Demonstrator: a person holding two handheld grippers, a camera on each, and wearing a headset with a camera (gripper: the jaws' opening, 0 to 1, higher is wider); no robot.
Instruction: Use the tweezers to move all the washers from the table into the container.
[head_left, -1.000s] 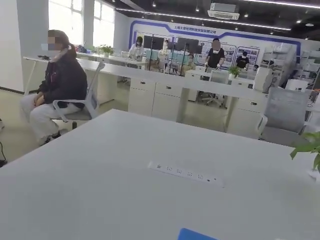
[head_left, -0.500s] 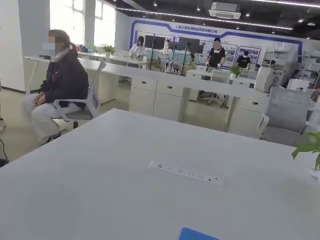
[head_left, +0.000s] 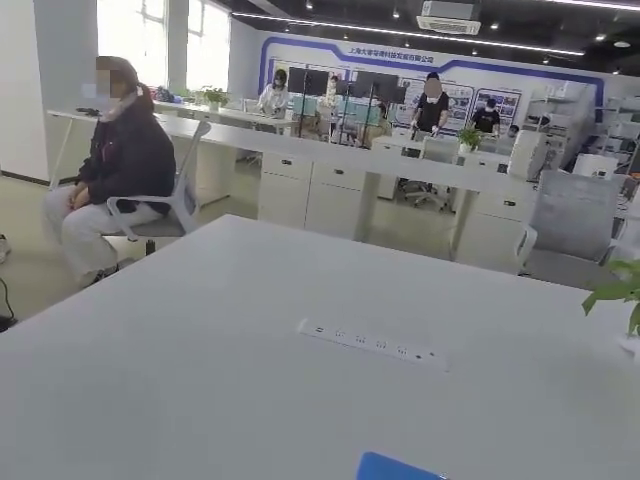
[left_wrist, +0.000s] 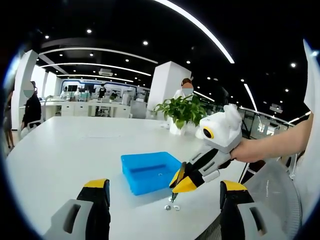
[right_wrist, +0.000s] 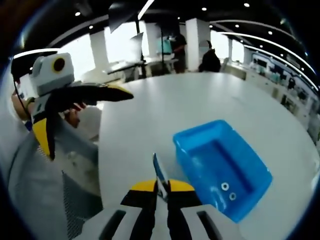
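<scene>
A blue container (left_wrist: 150, 171) sits on the white table (left_wrist: 70, 150), its corner at the lower edge of the head view (head_left: 385, 468). Two washers (right_wrist: 228, 191) lie inside it. Two more washers (left_wrist: 172, 207) lie on the table just in front of it. My right gripper (right_wrist: 162, 187) is shut on the tweezers (right_wrist: 159, 172); in the left gripper view the right gripper (left_wrist: 182, 182) comes in from the right, and the tweezers (left_wrist: 174, 192) point down right above the loose washers. My left gripper (left_wrist: 164, 186) stands wide open, holding nothing, back from the container.
A power strip (head_left: 372, 345) is set into the table's middle. A potted plant (left_wrist: 181, 112) stands at the table's far edge behind the container. A person (head_left: 110, 180) sits on a chair beyond the table. Desks and several people fill the room behind.
</scene>
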